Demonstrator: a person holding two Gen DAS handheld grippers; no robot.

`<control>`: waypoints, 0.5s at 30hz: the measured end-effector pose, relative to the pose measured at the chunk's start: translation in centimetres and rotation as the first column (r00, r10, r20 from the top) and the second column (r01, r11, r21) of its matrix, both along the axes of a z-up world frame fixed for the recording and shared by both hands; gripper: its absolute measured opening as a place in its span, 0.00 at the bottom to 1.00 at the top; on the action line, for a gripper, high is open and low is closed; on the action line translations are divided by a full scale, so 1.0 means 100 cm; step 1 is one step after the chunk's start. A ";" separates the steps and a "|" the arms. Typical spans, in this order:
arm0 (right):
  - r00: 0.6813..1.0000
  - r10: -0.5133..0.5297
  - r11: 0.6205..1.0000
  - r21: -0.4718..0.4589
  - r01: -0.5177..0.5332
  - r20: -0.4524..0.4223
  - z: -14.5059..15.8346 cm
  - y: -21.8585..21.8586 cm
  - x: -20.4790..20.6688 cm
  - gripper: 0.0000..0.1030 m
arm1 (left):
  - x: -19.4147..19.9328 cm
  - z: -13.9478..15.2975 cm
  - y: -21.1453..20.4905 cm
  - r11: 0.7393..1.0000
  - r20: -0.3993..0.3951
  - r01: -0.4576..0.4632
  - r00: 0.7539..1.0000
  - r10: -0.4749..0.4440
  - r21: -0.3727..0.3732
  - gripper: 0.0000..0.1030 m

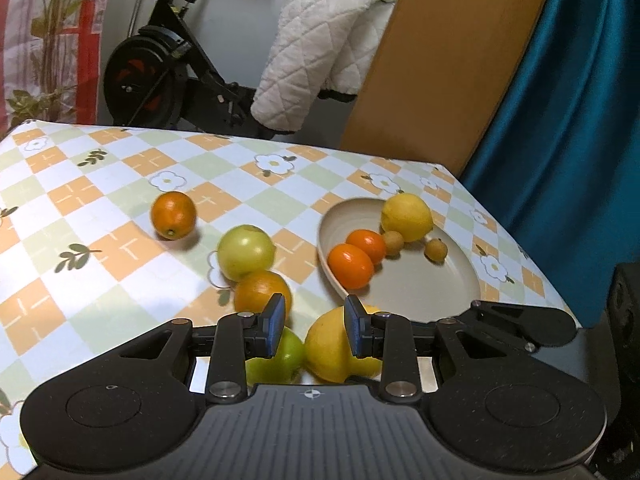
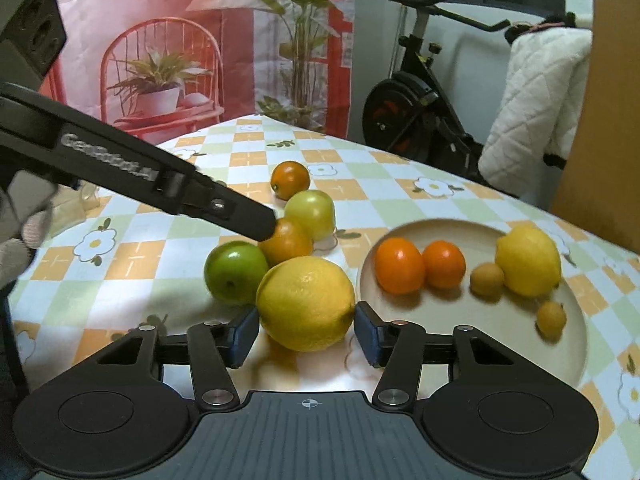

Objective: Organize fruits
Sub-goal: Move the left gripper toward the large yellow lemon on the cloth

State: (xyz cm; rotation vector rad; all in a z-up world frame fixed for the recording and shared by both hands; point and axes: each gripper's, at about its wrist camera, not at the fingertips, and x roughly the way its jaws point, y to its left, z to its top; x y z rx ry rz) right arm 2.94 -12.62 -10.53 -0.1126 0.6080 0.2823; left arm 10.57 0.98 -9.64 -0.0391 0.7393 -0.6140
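A beige plate [image 2: 472,322] [image 1: 424,288] holds two orange tomatoes-like fruits [image 2: 399,266], a lemon [image 2: 528,261] and two small yellow-brown fruits [image 2: 487,279]. On the cloth lie a big lemon [image 2: 306,303] [image 1: 334,346], a green apple [image 2: 235,272] [image 1: 280,360], an orange [image 2: 286,241] [image 1: 262,290], a pale green apple [image 2: 310,213] [image 1: 246,252] and a far orange [image 2: 290,180] [image 1: 173,214]. My right gripper [image 2: 306,334] is open, its pads either side of the big lemon, not clearly touching. My left gripper [image 1: 316,330] is open above the lemon and green apple; it also shows in the right wrist view [image 2: 256,222].
The table [image 1: 100,168] has a checked flower cloth; its far edge and right edge are near the plate. Beyond stand an exercise bike [image 1: 160,72], a white quilted coat [image 1: 316,56], a wooden board [image 1: 448,60] and a blue curtain [image 1: 568,120].
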 end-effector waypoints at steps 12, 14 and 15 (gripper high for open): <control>0.998 -0.066 0.996 0.059 0.065 0.001 -0.001 -0.012 -0.020 0.44 | -0.009 -0.012 -0.028 0.995 -0.018 0.096 0.995 -0.095 0.031 0.41; 0.998 -0.069 0.996 0.058 0.068 0.004 -0.001 -0.013 -0.021 0.45 | -0.012 -0.012 -0.033 0.993 -0.019 0.114 0.993 -0.114 0.038 0.41; 0.997 -0.072 0.996 0.060 0.072 0.002 -0.002 -0.014 -0.022 0.46 | -0.013 -0.012 -0.035 0.992 -0.014 0.117 0.993 -0.116 0.045 0.43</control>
